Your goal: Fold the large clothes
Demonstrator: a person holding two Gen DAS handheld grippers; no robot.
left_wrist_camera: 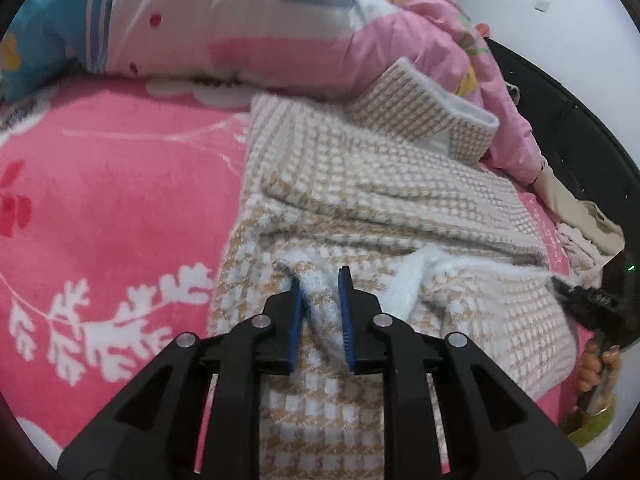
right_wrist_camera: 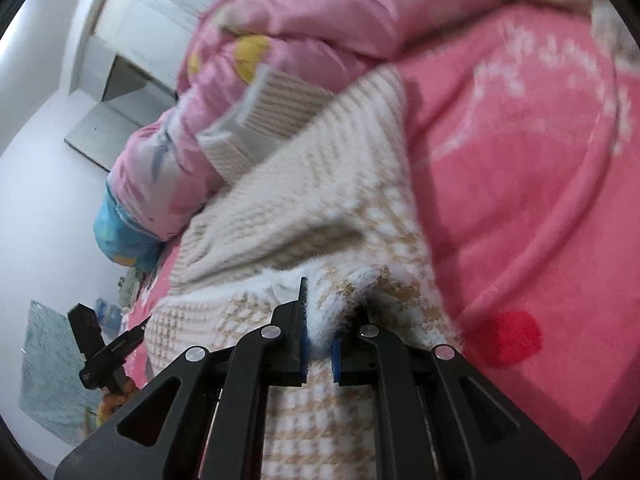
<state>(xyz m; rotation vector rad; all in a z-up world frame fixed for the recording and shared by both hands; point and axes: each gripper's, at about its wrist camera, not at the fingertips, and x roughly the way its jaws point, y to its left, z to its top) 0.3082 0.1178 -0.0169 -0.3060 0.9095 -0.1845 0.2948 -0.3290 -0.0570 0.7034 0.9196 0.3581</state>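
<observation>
The checked sweater [left_wrist_camera: 372, 184] lay half folded on the pink bedsheet [left_wrist_camera: 120, 208], its near edge pinched tight by the right gripper [right_wrist_camera: 318, 320], while the left gripper [left_wrist_camera: 322, 300] stood slightly parted around a fuzzy fold it barely pressed. That loose side could slip and skew the fold. The bunched pink quilt [left_wrist_camera: 280, 32] crowded the far cuff, leaving little room.

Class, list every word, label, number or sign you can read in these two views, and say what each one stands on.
None can be read.
Left gripper: faint pale marking on its black body, too small and blurred to read.
Pink bed cover: only white leaf and flower patterns, no lettering.
Checked knit garment: no label showing.
</observation>
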